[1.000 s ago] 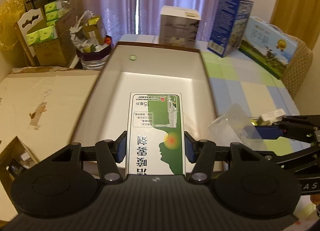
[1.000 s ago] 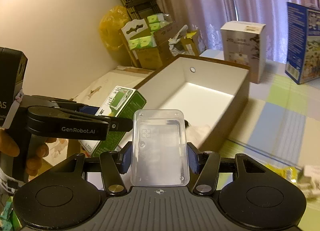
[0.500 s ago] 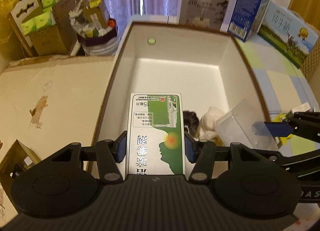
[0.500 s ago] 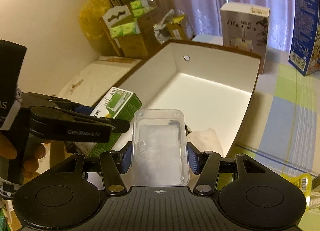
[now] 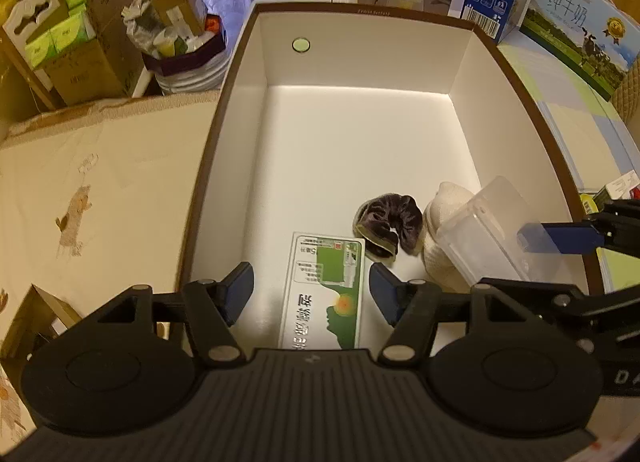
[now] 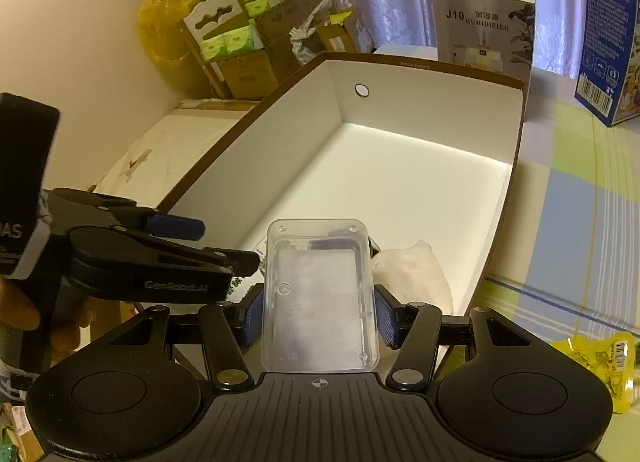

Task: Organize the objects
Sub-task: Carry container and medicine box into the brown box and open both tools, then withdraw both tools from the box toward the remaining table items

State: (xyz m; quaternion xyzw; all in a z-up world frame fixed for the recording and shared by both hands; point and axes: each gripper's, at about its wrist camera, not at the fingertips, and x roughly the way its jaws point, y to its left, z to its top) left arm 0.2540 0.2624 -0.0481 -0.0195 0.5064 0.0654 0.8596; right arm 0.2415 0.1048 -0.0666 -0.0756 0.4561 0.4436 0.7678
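Inside the white storage box (image 5: 360, 150): a green-and-white carton (image 5: 324, 290) near the front wall, a dark velvet scrunchie (image 5: 388, 226) just beside it, then a white cloth bundle (image 5: 436, 222) toward the right wall. Far half of the box floor is bare. Left gripper (image 5: 312, 290) hangs over the carton; jaws are opening, blue pads clear of both carton sides, so it sits between them unclamped. Right gripper (image 6: 320, 316) has its jaws pressed on a clear plastic case (image 6: 320, 298), held above the box's near right corner, over the cloth bundle.
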